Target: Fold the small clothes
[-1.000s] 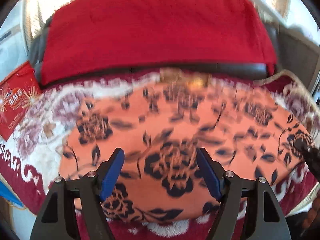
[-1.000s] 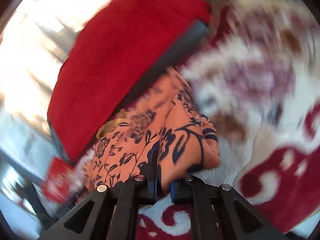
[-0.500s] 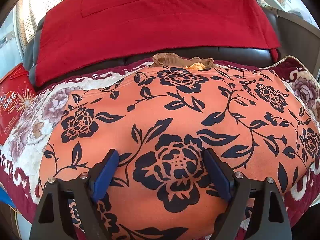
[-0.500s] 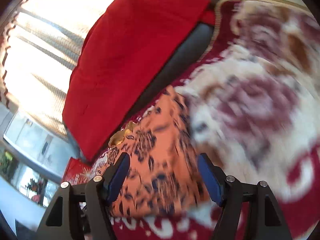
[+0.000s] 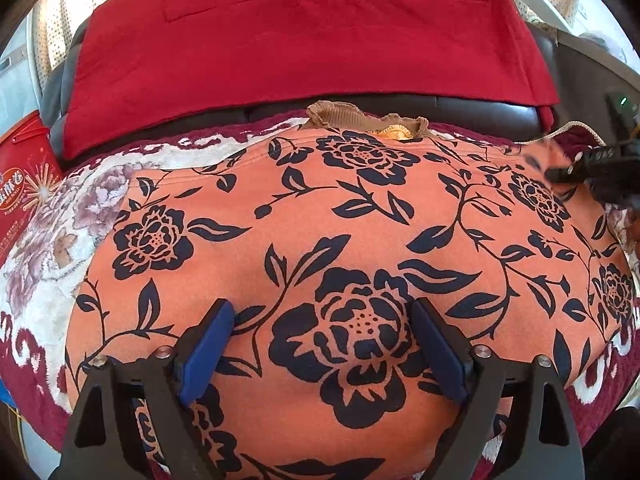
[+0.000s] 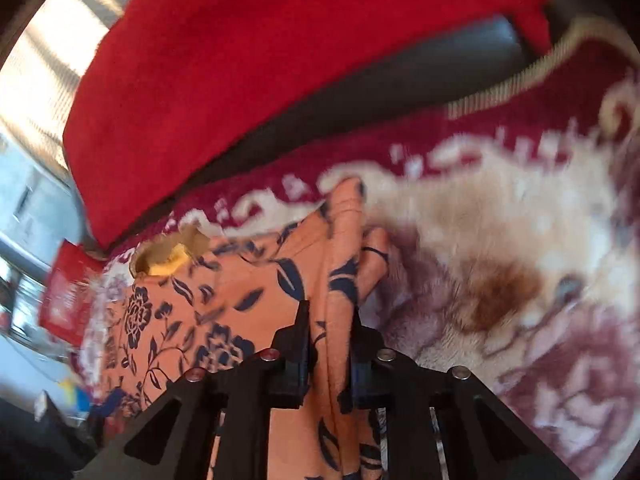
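Right wrist view: right gripper closing on a bunched edge of the soft, light garment, edge running toward 12 o'clock; left gripper opening wide, empty, over its flat middle.

A home sitting room.
A dark leather sofa draped with a red fleece blanket, a plush maroon-and-cream floral cover, sunlit dotted curtains behind.
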The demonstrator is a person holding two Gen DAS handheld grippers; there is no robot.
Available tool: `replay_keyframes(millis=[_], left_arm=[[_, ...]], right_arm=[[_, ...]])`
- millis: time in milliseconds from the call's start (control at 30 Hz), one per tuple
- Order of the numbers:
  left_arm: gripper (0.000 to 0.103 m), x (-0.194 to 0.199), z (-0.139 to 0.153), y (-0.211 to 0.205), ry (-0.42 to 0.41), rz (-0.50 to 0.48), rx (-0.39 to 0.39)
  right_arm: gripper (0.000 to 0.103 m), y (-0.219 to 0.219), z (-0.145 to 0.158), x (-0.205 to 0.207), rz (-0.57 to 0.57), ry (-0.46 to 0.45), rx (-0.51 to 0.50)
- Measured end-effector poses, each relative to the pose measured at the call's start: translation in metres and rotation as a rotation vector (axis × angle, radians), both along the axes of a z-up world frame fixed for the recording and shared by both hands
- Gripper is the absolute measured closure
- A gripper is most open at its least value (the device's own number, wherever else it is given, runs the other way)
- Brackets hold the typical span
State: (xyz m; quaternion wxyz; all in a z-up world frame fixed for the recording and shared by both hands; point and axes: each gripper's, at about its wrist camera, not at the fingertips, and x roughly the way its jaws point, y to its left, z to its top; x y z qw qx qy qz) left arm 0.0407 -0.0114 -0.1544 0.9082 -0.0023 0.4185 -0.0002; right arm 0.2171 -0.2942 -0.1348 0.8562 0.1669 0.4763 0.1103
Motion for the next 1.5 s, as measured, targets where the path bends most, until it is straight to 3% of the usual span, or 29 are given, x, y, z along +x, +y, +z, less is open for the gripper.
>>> replay_keyframes(millis=[67, 133, 167, 267, 300, 333, 433, 500, 567, 667, 733, 867, 933, 1033, 1067, 1133, 1267, 1400, 1500], left_arm=[[0.012, 0.0, -0.001, 0.002, -0.003, -0.001, -0.007], [0.011, 0.0, -0.001, 0.001, -0.006, 0.001, -0.004], [0.011, -0.001, -0.001, 0.0, -0.003, 0.002, -0.002], [0.011, 0.0, 0.0, 0.002, 0.009, -0.003, -0.009], [0.011, 0.0, 0.001, 0.001, 0.011, -0.004, -0.008], [0.011, 0.0, 0.001, 0.001, 0.014, -0.003, -0.006], [0.011, 0.003, 0.001, 0.001, 0.021, -0.002, -0.003], [0.011, 0.005, 0.0, 0.001, 0.024, -0.002, -0.003], [0.011, 0.006, 0.0, 0.001, 0.028, -0.004, -0.003], [0.011, 0.006, -0.001, 0.001, 0.034, -0.003, -0.002], [0.011, 0.007, -0.001, 0.0, 0.04, -0.005, -0.001], [0.011, 0.009, 0.0, 0.001, 0.055, -0.014, -0.004], [0.011, 0.01, -0.001, 0.0, 0.054, -0.003, -0.004], [0.011, 0.01, -0.001, -0.002, 0.054, 0.009, 0.002], [0.011, 0.01, 0.0, -0.002, 0.061, 0.005, 0.001], [0.011, 0.005, 0.007, 0.003, 0.064, -0.005, -0.013], [0.011, -0.02, 0.021, 0.023, -0.021, 0.054, -0.011], [0.011, -0.027, -0.005, 0.03, 0.042, 0.035, 0.018], [0.011, -0.032, 0.001, 0.035, 0.041, 0.039, -0.002]], right_arm=[[0.089, 0.007, 0.005, -0.005, -0.029, -0.036, -0.077], [0.086, 0.012, -0.017, 0.0, -0.039, 0.04, -0.167], [0.082, 0.01, -0.023, -0.001, -0.062, 0.045, -0.155], [0.061, 0.002, -0.009, -0.016, -0.158, -0.002, -0.081], [0.041, 0.005, 0.0, -0.024, -0.17, -0.029, -0.078], [0.038, 0.009, 0.01, -0.035, -0.175, -0.065, -0.077], [0.038, 0.026, 0.038, -0.073, -0.128, -0.146, -0.031], [0.038, 0.035, 0.046, -0.094, -0.088, -0.153, 0.033], [0.038, 0.046, 0.039, -0.116, -0.029, -0.134, 0.121], [0.036, 0.056, 0.002, -0.124, 0.013, -0.032, 0.151], [0.037, 0.049, -0.026, -0.122, -0.045, 0.048, 0.131], [0.037, 0.05, 0.001, -0.134, -0.048, -0.048, 0.165], [0.029, 0.057, 0.009, -0.14, -0.019, -0.081, 0.165], [0.03, 0.057, -0.02, -0.13, -0.031, 0.032, 0.106], [0.031, 0.052, -0.028, -0.132, -0.058, 0.049, 0.131], [0.031, 0.047, -0.015, -0.145, -0.092, -0.01, 0.184], [0.03, 0.039, 0.003, -0.183, -0.123, -0.093, 0.258], [0.03, 0.034, -0.029, -0.204, -0.162, -0.008, 0.295], [0.03, 0.033, -0.044, -0.207, -0.186, 0.012, 0.319]])
